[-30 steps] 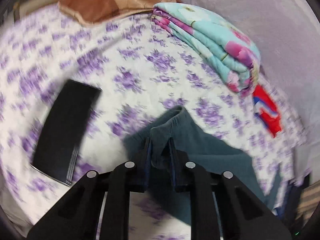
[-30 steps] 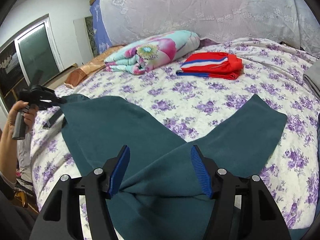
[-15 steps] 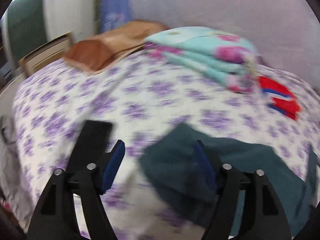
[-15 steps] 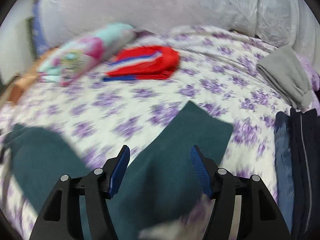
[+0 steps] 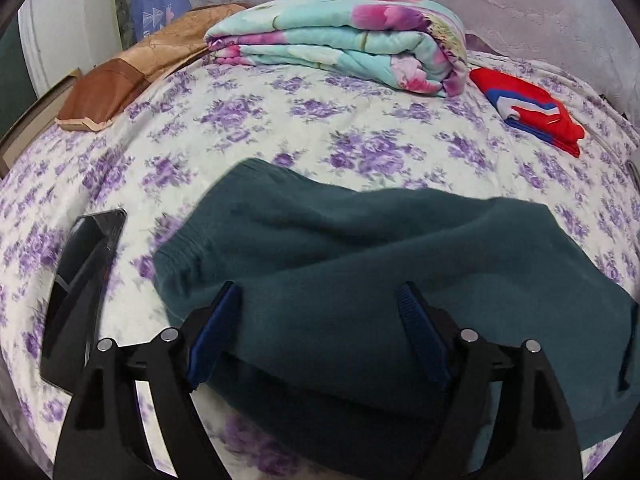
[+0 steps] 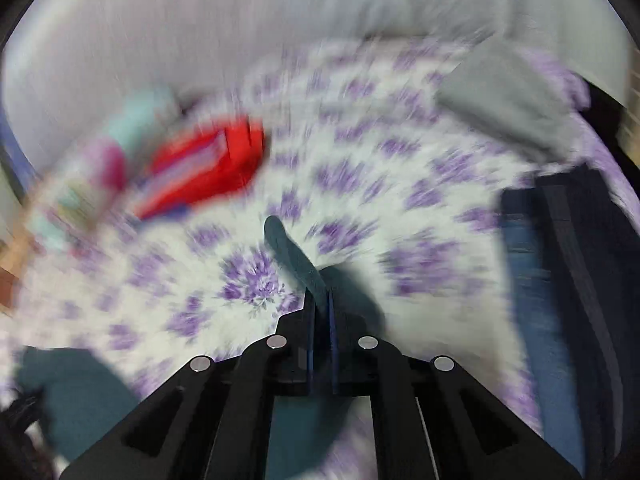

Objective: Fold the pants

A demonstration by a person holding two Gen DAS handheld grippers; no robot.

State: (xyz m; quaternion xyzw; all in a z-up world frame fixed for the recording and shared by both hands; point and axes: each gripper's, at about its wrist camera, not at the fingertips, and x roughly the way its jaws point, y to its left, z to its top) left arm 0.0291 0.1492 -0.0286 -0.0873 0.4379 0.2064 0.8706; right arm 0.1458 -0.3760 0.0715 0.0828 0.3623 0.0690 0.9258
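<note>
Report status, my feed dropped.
Left gripper open over teal pants. Right gripper shut on pants fabric. Black tablet beside pants, clear of fold.

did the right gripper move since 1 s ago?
Yes. The right gripper swung toward the grey folded garment and dark pants stack, and is now shut on the teal pants.

no readable text, labels, brands, numbers or signs in either view

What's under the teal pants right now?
The teal pants lie on the purple-flowered bedsheet, which shows all round them. The open left hand-held gripper hovers over them. Anything beneath the fabric is covered and cannot be seen.
</note>
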